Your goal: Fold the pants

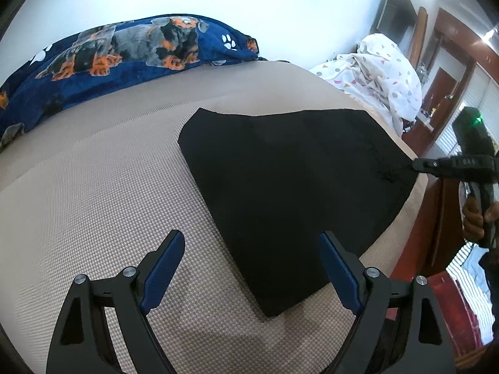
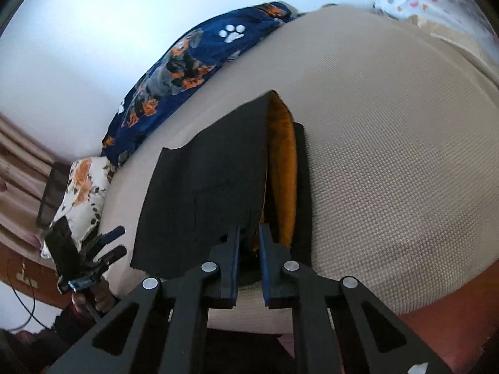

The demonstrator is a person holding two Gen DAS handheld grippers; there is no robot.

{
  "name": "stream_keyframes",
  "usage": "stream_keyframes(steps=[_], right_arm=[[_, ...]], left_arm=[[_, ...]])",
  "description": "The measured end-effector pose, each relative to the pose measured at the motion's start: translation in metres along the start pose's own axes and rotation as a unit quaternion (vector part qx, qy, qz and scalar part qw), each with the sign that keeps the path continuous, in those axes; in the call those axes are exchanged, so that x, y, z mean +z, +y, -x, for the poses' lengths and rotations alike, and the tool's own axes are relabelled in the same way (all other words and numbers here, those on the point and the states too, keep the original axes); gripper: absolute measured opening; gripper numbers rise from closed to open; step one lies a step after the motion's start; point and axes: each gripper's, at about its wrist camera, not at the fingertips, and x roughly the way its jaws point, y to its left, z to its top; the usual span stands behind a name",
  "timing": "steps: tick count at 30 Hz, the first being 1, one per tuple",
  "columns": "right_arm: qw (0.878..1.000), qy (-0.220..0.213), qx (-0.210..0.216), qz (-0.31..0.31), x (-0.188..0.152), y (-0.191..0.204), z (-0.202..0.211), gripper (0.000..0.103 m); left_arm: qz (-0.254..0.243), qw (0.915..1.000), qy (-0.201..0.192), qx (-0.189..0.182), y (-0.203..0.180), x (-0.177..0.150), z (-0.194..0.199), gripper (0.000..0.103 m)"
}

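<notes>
Black pants [image 1: 280, 180] lie folded flat on a beige bed [image 1: 109, 187]. My left gripper [image 1: 251, 249] is open and empty, just above the near corner of the pants. My right gripper [image 2: 249, 233] is shut on the pants' edge [image 2: 246, 230] at the bed's side and lifts the top layer [image 2: 212, 187], showing an orange lining [image 2: 280, 162]. The right gripper also shows in the left wrist view [image 1: 418, 164] at the pants' right edge. The left gripper shows in the right wrist view [image 2: 120, 243], open, at the far left.
A navy dog-print blanket [image 1: 124, 53] lies along the far wall side of the bed. A white patterned duvet [image 1: 383, 74] is bunched at the far right end. A floral pillow [image 2: 81, 193] lies at the other end. Wooden floor and furniture [image 1: 446, 71] stand beyond the bed.
</notes>
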Motion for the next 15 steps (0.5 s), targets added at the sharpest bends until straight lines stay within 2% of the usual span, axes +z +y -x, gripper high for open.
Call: stream_keyframes(steps=[6, 11, 15], right_arm=[[0.999, 0.017, -0.03, 0.017, -0.018, 0.004, 0.006, 0.007], [0.999, 0.024, -0.024, -0.017, -0.026, -0.017, -0.003, 0.007], [0.999, 0.032, -0.022, -0.015, -0.028, -0.019, -0.004, 0.007]], left_arm=[[0.01, 0.9999, 0.007, -0.007, 0.002, -0.001, -0.005, 0.087], [0.009, 0.9998, 0.017, -0.004, 0.002, -0.004, -0.013, 0.087], [0.015, 0.9992, 0.035, -0.011, 0.004, -0.007, -0.022, 0.087]])
